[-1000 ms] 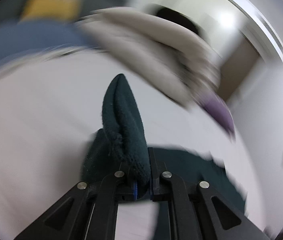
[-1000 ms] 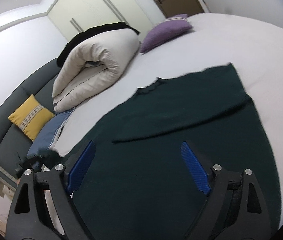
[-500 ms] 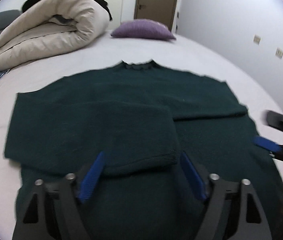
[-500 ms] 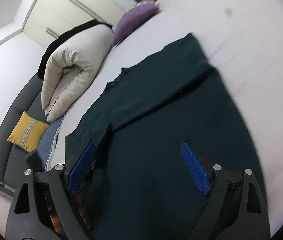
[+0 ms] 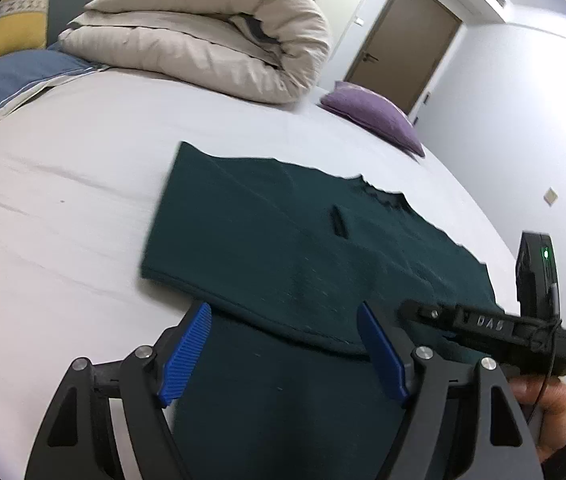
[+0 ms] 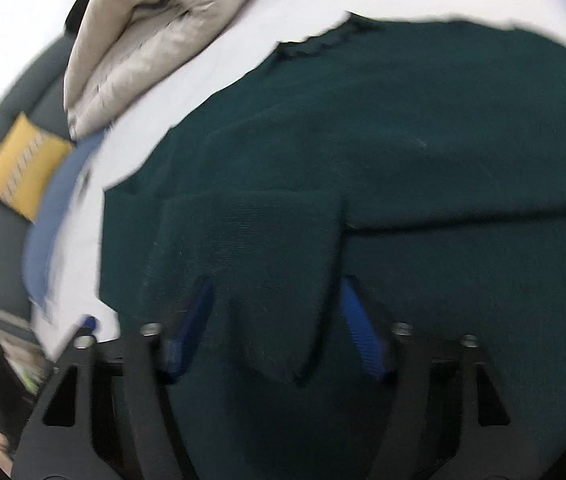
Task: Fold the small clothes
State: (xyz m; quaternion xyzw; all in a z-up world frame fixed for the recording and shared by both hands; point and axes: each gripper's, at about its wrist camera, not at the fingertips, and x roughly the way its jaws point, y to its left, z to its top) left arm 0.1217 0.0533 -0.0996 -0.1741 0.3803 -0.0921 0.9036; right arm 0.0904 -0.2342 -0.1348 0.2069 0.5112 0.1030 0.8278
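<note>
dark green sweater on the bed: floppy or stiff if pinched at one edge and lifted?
Likely floppy: the dark green sweater lies flat with a sleeve folded limply over it. The thick-looking knit probably grips pads well, and it would likely drag across the white sheet.

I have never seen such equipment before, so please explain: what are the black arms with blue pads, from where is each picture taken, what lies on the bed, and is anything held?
There is no robot here. A person holds a two-finger tool in each hand, and a camera on each tool looks forward along its fingers.

The left camera's view shows the left gripper, its blue pads apart above a dark green sweater lying flat on a white bed. At the right edge is the other tool in the person's hand.

The right camera's view shows the right gripper, its jaws closing around a folded-over sleeve of the same sweater; blur hides whether the pads press it yet.

Further back lie a rolled beige duvet and a purple pillow.
</note>
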